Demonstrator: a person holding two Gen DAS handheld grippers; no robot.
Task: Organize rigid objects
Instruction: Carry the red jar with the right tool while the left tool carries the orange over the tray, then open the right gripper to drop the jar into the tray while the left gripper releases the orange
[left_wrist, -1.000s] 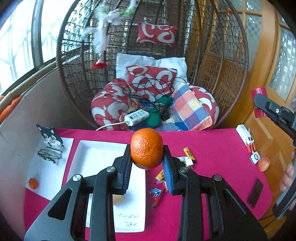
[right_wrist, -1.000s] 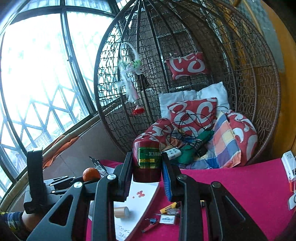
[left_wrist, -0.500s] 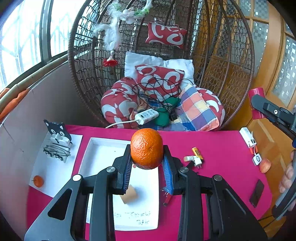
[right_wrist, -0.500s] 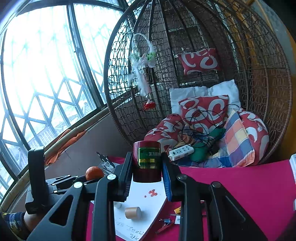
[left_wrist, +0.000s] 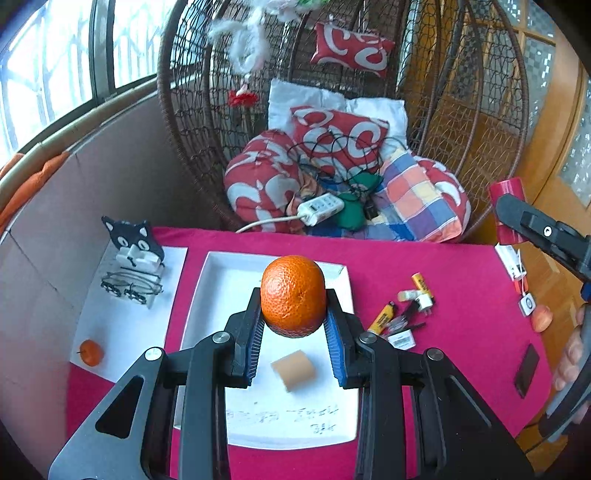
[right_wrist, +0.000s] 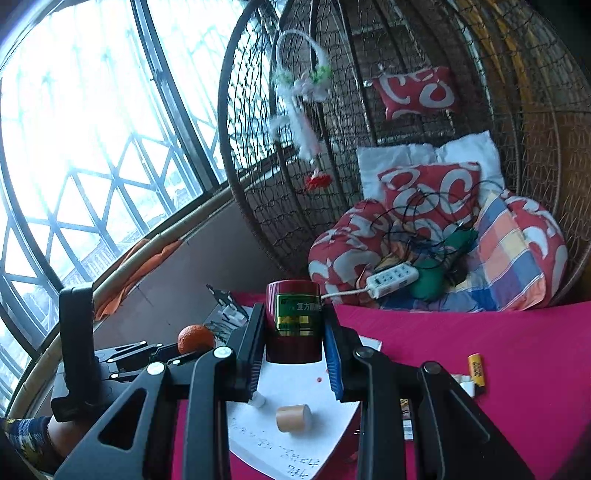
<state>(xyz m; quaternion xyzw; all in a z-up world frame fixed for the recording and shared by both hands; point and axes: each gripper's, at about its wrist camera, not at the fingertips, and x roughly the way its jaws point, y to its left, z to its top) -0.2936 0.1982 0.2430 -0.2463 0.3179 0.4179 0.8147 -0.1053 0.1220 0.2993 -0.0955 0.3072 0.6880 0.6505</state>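
While above tray (left_wrist: 207, 295), clamped orange (left_wrist: 293, 295).

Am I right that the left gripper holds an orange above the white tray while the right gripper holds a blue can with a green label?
Not quite: the can in the right gripper is dark red, not blue, as the right wrist view shows. The rest stands: it has a green label, and the left gripper holds the orange above the white tray.
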